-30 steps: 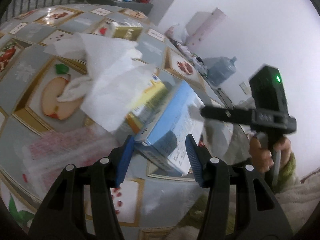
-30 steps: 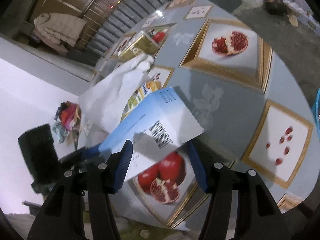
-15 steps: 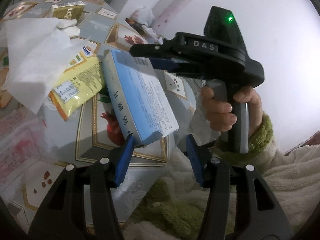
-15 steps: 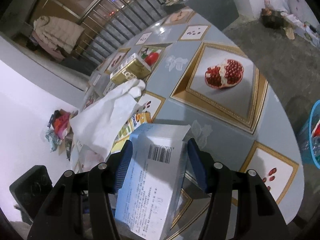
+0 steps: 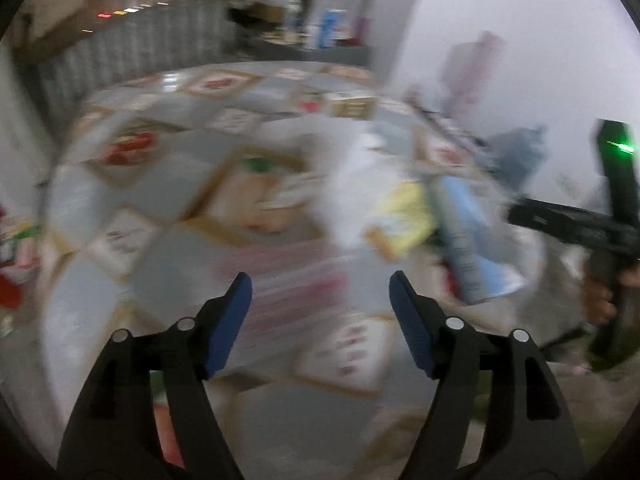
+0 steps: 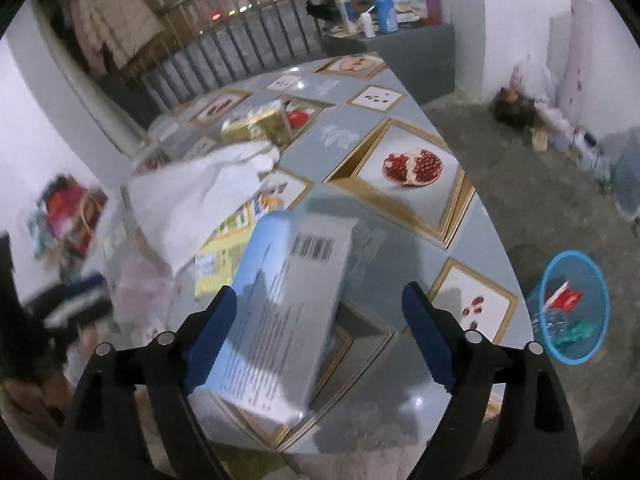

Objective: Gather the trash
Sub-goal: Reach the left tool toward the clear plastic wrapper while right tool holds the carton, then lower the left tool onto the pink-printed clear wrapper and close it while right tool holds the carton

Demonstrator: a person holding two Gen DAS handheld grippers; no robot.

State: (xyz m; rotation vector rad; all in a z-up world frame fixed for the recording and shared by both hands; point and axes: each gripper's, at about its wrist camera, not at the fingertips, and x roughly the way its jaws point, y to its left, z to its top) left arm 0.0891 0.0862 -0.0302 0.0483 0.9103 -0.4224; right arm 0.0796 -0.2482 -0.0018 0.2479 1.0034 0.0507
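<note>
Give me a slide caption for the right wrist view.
Right gripper open over a blue box on the fruit-print table, blue bin beyond.

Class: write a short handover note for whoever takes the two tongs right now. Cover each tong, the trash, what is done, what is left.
Left tongs: just opened, nothing between them.
Right tongs: just opened wide; the blue box sits between the pads, not pinched.
Trash on the table: blue box, white tissue, yellow packet, gold box.
Blue bin on the floor holds some trash already.
Left: regrip the box, bin everything.
</note>
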